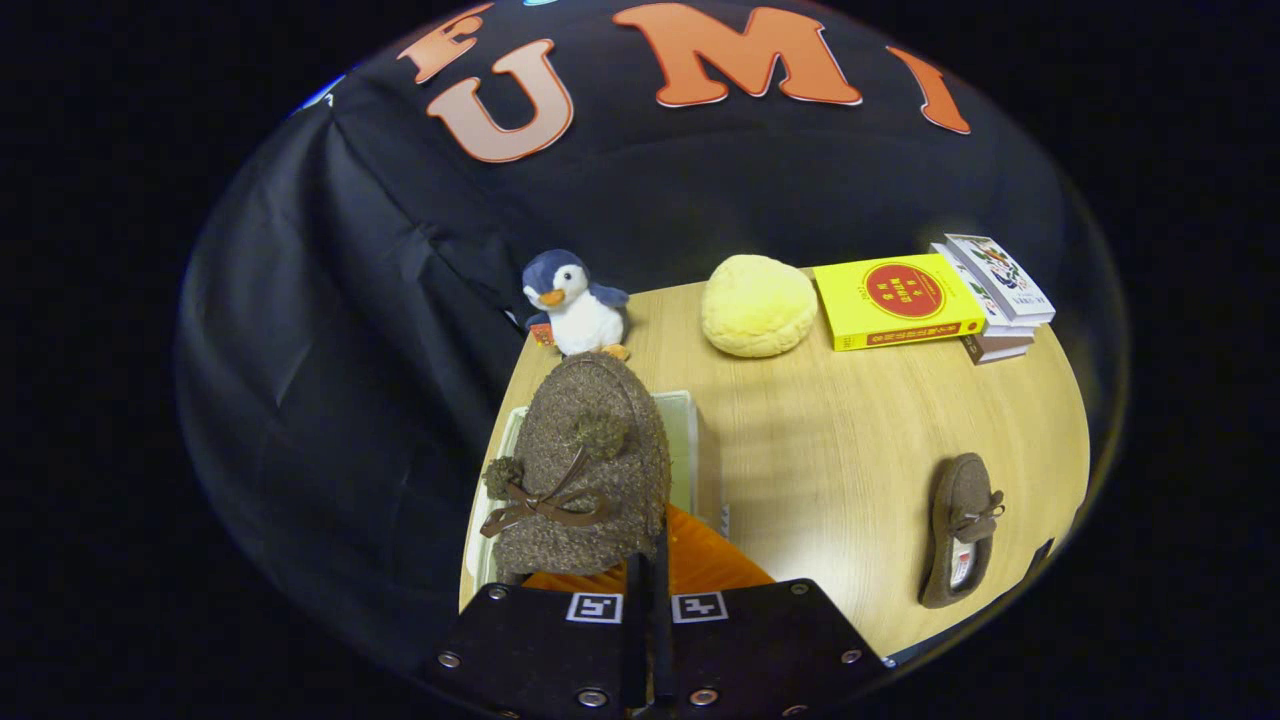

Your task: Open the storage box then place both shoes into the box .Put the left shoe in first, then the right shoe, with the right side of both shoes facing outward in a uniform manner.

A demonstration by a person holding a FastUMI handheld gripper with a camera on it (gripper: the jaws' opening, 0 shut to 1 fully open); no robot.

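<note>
Box (690,420) open at table's (850,450) left edge; gripper (648,560), fingers nearly together, pinches first shoe (585,460) above it; second shoe (962,530) waits near right edge.

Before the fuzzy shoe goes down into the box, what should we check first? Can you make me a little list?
1. Grip on the shoe: ok. The gripper is closed on the back of the held brown shoe.
2. Box open: ok. The storage box shows an open pale rim under the shoe, with its orange lid down in front.
3. Shoe above the box: ok, it hangs over the opening.
4. Which shoe this is, left or right: cannot tell.
5. Other shoe out of the way: ok. The second shoe lies apart on the table.
6. Box inside free of things: cannot tell, the shoe hides it.
</note>
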